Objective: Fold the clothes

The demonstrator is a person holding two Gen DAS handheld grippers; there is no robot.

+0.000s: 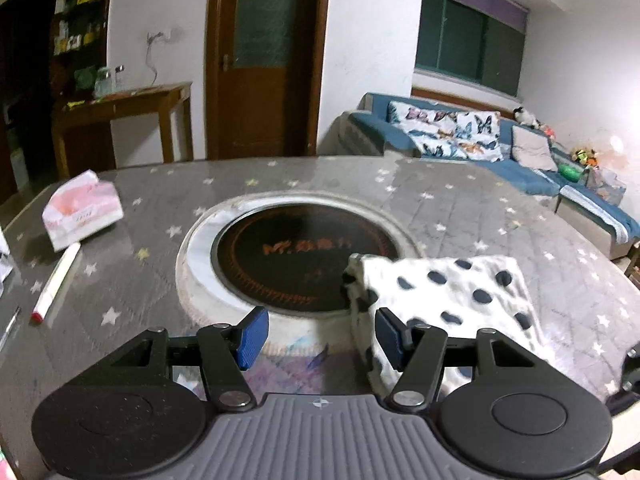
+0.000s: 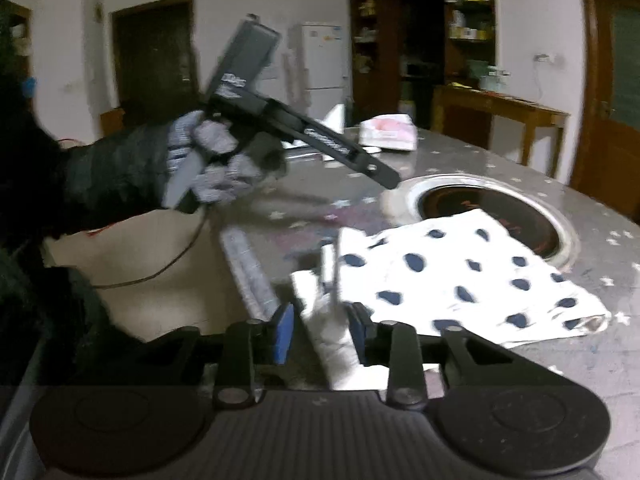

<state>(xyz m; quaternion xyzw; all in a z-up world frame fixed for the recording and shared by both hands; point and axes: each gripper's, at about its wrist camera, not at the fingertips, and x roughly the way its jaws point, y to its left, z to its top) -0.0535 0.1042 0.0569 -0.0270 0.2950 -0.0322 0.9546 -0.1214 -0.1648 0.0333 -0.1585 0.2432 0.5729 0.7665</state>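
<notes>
A white garment with dark blue spots (image 1: pixel 452 292) lies folded on the grey starred table, partly over the round black burner (image 1: pixel 296 256). My left gripper (image 1: pixel 320 332) is open and empty, its right pad next to the garment's near left edge. In the right wrist view the same garment (image 2: pixel 460 276) lies ahead and to the right. My right gripper (image 2: pixel 320 330) is partly open, with a white corner of cloth (image 2: pixel 332 344) lying between its pads; the view is blurred. The left gripper (image 2: pixel 304 136), held by a gloved hand (image 2: pixel 216 164), hovers above the table.
A pink tissue pack (image 1: pixel 82 210) and a white marker (image 1: pixel 56 282) lie on the table's left part. A blue sofa (image 1: pixel 480 140) stands behind the table on the right, a wooden side table (image 1: pixel 132 108) behind on the left. A beige surface (image 2: pixel 160 272) shows below the table edge.
</notes>
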